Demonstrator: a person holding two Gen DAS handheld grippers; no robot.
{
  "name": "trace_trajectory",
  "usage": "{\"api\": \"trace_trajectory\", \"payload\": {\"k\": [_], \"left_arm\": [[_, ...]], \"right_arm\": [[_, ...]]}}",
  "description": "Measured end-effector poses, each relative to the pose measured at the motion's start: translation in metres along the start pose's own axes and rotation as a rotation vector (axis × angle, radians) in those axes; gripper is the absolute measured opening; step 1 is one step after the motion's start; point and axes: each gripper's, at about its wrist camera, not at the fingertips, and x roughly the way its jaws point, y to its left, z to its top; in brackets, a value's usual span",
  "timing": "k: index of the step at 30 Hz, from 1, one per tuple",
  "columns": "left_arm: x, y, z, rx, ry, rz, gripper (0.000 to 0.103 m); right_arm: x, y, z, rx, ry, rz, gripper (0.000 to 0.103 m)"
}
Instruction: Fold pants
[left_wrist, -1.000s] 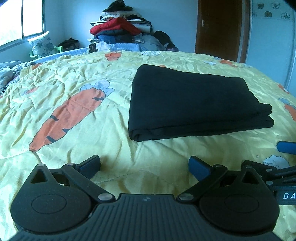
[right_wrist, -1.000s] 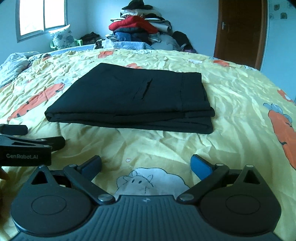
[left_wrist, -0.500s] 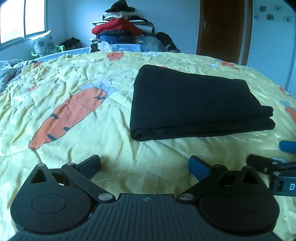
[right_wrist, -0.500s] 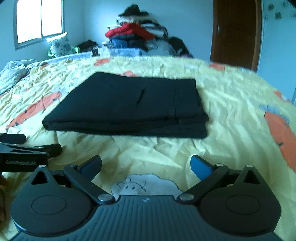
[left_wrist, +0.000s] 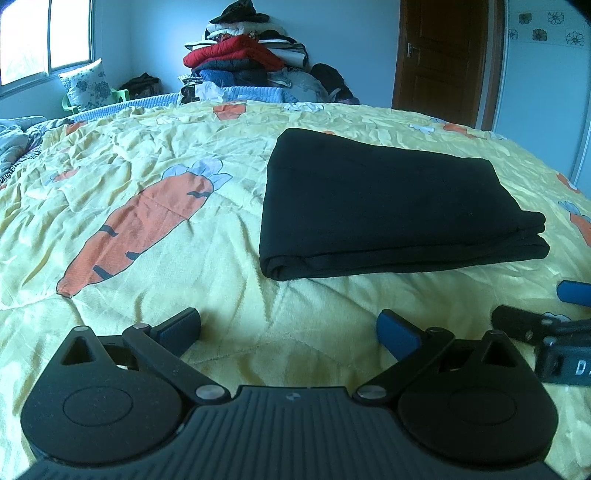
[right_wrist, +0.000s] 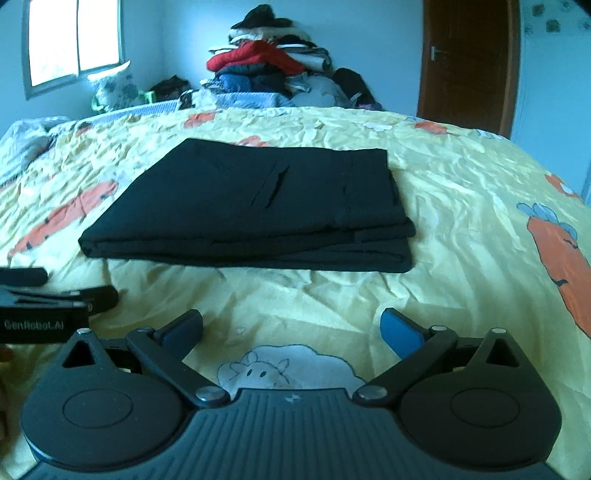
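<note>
The left gripper (left_wrist: 289, 328) is spread wide, its two blue-tipped fingers (left_wrist: 398, 326) well apart and holding nothing. It sits low over the bedspread (left_wrist: 122, 155), and only yellow fabric shows between the fingers. The right gripper (right_wrist: 291, 328) is in the same condition: fingers (right_wrist: 400, 330) wide apart, nothing between them, low over a cartoon sheep print (right_wrist: 284, 367) on the bedspread. Each gripper appears at the edge of the other's view, so the two are side by side and near each other; the left wrist view shows the right gripper at its right margin and the right wrist view shows the left gripper at its left margin.

Ahead of both grippers lie the pants (left_wrist: 384, 206), black, folded into a flat rectangular stack with several layers visible along the near edge. Neither gripper touches them; a strip of bare bedspread separates the fingertips from the near edge of the stack. In the right wrist view a pocket slit (right_wrist: 271, 188) shows on the top layer, and the layered ends lie to the right.

The bedspread is yellow, wrinkled, and printed with orange carrots (left_wrist: 144, 229). Beyond the far side of the bed stands a tall pile of clothes (left_wrist: 243, 62) with a red item near its top. A window (left_wrist: 44, 37) is at the far left, a flowered pillow (left_wrist: 85, 86) below it, and a brown door (left_wrist: 443, 59) at the far right.
</note>
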Motion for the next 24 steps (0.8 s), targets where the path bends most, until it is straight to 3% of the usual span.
{"api": "trace_trajectory", "payload": {"k": [6,24], "left_arm": [[-0.0001,-0.0002,-0.0002,-0.001,0.000,-0.001,0.103],[0.0002,-0.0002,-0.0008,-0.003,0.001,0.008,0.103]], "right_arm": [[0.0054,0.0043,0.0007,-0.037,0.018,-0.042,0.103],[0.0035,-0.0005,-0.0002,-0.025,0.021,-0.033,0.103]]}}
